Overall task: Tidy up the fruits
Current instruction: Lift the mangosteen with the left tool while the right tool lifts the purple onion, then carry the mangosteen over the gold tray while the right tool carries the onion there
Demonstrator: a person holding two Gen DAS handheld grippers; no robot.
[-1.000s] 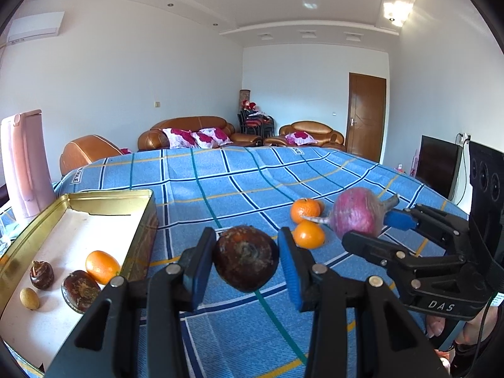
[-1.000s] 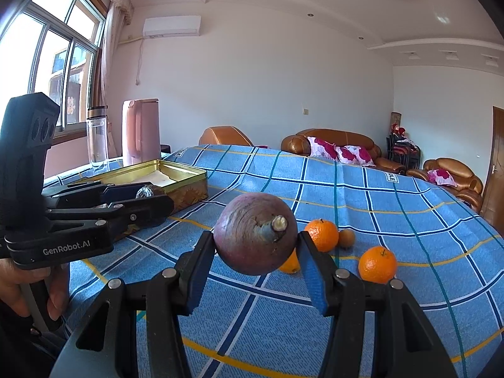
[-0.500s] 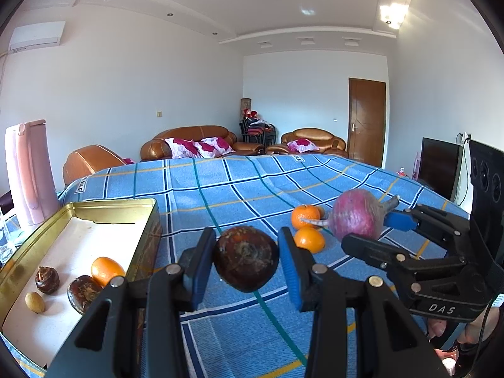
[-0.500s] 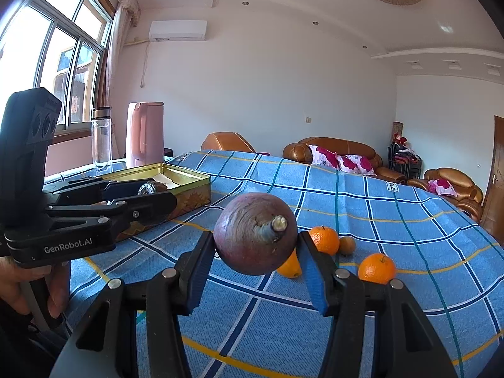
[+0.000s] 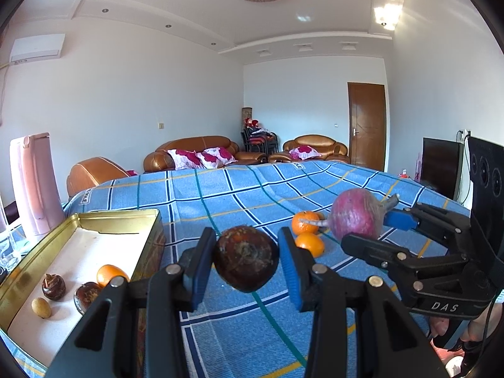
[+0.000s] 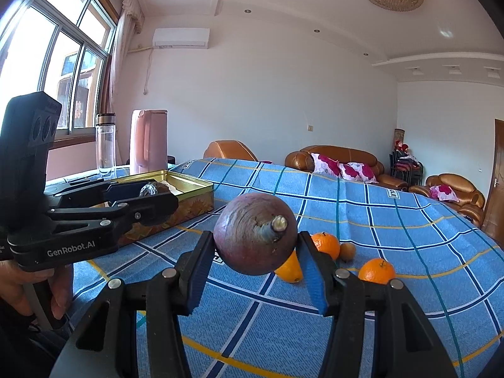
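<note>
My left gripper (image 5: 247, 260) is shut on a dark brown round fruit (image 5: 246, 258), held above the blue checked cloth, right of the gold tin tray (image 5: 94, 217). The tray holds an orange (image 5: 110, 274), two dark brown fruits (image 5: 54, 286) and a small yellow-brown fruit (image 5: 41, 307). My right gripper (image 6: 255, 249) is shut on a purple round fruit with a stem (image 6: 255, 242), also seen in the left wrist view (image 5: 357, 219). Oranges (image 6: 376, 271) and a small brown fruit (image 6: 347, 251) lie on the cloth. The left gripper shows in the right wrist view (image 6: 151, 197).
A pink kettle (image 6: 148, 140) and a clear bottle (image 6: 105, 143) stand past the tray at the table's far left. Two oranges (image 5: 309, 244) lie on the cloth between the grippers. Sofas stand beyond the table.
Both grippers have tilted upward with their fruits still held; the table and tray sit lower in both views. The fruits on the cloth have not moved.
</note>
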